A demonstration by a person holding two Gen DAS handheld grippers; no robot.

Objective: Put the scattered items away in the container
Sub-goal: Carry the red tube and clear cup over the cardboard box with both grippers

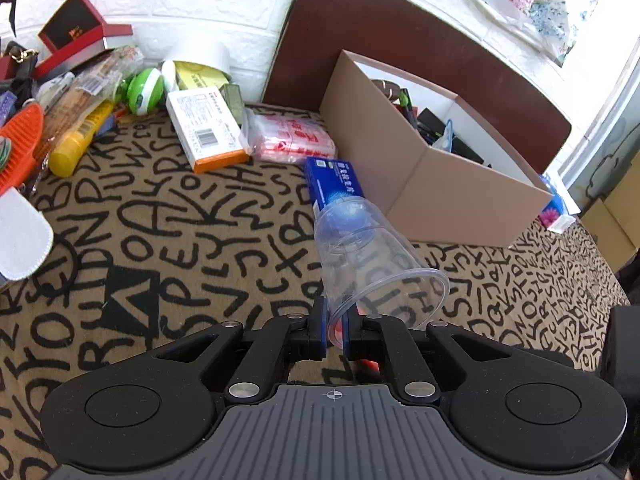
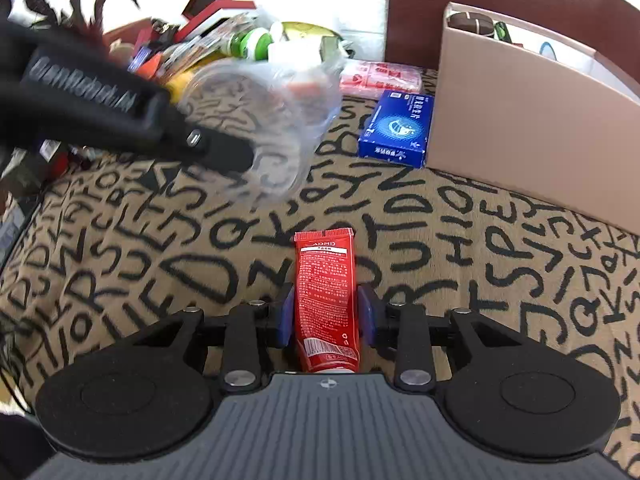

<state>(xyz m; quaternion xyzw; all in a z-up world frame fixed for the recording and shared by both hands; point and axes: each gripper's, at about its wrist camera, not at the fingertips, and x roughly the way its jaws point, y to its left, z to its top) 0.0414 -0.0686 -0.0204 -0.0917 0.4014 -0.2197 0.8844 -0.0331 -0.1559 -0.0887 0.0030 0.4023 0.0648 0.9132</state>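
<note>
My left gripper (image 1: 335,330) is shut on the rim of a clear plastic cup (image 1: 368,256) and holds it above the letter-print cloth, short of the brown cardboard box (image 1: 420,184). The cup also shows blurred in the right wrist view (image 2: 264,120), with the left gripper's black arm (image 2: 100,108) beside it. My right gripper (image 2: 326,316) has its blue pads on both sides of a red tube (image 2: 326,300) that lies on the cloth; whether they press it is unclear. The box (image 2: 520,120) stands at the right and holds several items.
A blue box (image 1: 334,184) lies against the cardboard box and also shows in the right wrist view (image 2: 396,128). A pink-printed bag (image 1: 288,136), a white-orange carton (image 1: 204,128), a yellow bottle (image 1: 76,144) and a green-white item (image 1: 144,88) lie by the wall.
</note>
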